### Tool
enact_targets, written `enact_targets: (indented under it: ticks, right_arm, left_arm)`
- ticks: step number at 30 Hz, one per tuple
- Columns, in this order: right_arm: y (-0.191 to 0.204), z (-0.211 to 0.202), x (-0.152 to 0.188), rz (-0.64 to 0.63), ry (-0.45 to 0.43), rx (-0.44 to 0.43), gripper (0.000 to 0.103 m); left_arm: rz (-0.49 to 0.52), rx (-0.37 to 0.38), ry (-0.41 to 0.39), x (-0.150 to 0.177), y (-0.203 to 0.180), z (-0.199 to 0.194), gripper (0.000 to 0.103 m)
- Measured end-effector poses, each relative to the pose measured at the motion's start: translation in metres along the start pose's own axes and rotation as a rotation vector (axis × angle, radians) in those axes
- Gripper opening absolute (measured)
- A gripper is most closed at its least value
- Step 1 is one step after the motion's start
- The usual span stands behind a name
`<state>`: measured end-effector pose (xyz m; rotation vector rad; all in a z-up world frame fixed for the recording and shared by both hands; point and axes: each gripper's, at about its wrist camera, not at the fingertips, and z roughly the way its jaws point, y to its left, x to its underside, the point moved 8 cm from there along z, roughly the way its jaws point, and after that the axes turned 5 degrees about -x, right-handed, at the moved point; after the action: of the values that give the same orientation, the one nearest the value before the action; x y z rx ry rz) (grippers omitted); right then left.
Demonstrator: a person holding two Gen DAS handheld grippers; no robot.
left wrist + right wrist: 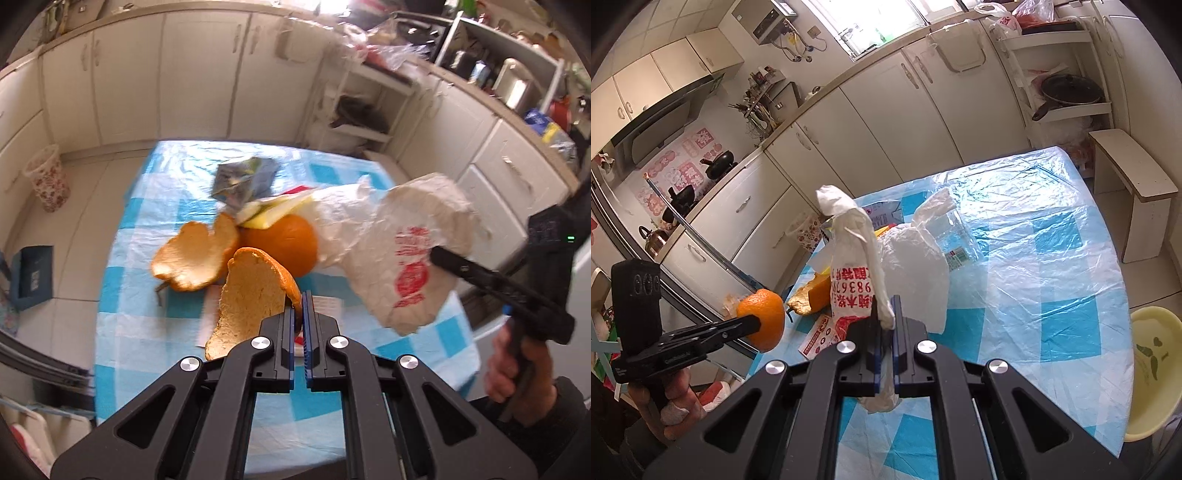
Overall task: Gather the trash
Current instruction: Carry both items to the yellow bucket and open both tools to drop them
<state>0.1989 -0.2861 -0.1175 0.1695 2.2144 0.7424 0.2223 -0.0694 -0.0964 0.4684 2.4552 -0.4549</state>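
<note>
- On the floor at the far left stands a floral-patterned waste bin [47,180], well apart from the worktop [122,295] with its blue-and-white checked plastic cover.
- The left tongs [298,314] are pressed together on a curved piece of orange peel [255,291] — pale pith facing the camera — held clear of the worktop.
- Behind it lie a second orange peel [195,254], cupped open, and a rounded orange piece [284,240], touching each other.
- Further back sit a yellow wrapper [273,214] and a crumpled blue carton [242,181].
- A white printed leaflet [820,336] lies flat near the front edge.
- The right tongs [888,325] pinch a thin white plastic bag with red print [849,273] — its twisted handle rises above the fingers, and the rest drapes over the worktop.
- A pale yellow basin [1152,373] stands at the far right.
</note>
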Motion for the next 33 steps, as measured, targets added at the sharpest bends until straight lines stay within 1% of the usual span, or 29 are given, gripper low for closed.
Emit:
enact_targets:
  ticks: [5, 9, 11, 15, 18, 20, 22, 25, 26, 29, 31, 33]
  right_arm:
    - [-0.01, -0.022, -0.002, 0.012, -0.042, 0.029, 0.005]
    - [-0.037, -0.054, -0.005, 0.052, -0.109, 0.085, 0.005]
    - [-0.056, -0.075, -0.004, 0.077, -0.146, 0.131, 0.005]
    - [-0.103, -0.125, -0.003, 0.14, -0.223, 0.258, 0.005]
    - [-0.141, -0.157, 0.003, 0.194, -0.241, 0.376, 0.005]
    - [-0.165, -0.171, 0.006, 0.221, -0.225, 0.459, 0.005]
    - [-0.191, -0.179, 0.01, 0.226, -0.188, 0.541, 0.005]
    - [-0.226, -0.171, 0.018, 0.24, -0.106, 0.615, 0.005]
    - [-0.236, -0.165, 0.023, 0.252, -0.077, 0.628, 0.005]
    - [-0.264, -0.145, 0.035, 0.299, -0.001, 0.622, 0.005]
    - [-0.277, -0.13, 0.042, 0.299, 0.057, 0.634, 0.006]
    - [-0.29, -0.12, 0.048, 0.323, 0.113, 0.626, 0.009]
  left_arm:
    - [0.065, 0.109, -0.036, 0.003, -0.043, -0.012, 0.004]
    - [0.119, 0.191, -0.055, 0.005, -0.087, -0.021, 0.004]
    - [0.154, 0.225, -0.058, 0.008, -0.113, -0.023, 0.004]
    - [0.208, 0.286, -0.041, 0.013, -0.165, -0.018, 0.004]
    - [0.24, 0.335, -0.022, 0.016, -0.203, -0.014, 0.004]
    - [0.26, 0.358, -0.013, 0.018, -0.227, -0.012, 0.004]
    - [0.278, 0.375, -0.005, 0.019, -0.247, -0.008, 0.004]
    - [0.292, 0.39, 0.011, 0.02, -0.275, 0.002, 0.004]
    - [0.287, 0.394, 0.018, 0.018, -0.281, 0.007, 0.004]
    - [0.263, 0.406, 0.041, 0.016, -0.3, 0.025, 0.004]
    - [0.252, 0.41, 0.059, 0.015, -0.309, 0.037, 0.004]
    - [0.247, 0.406, 0.077, 0.016, -0.318, 0.052, 0.004]
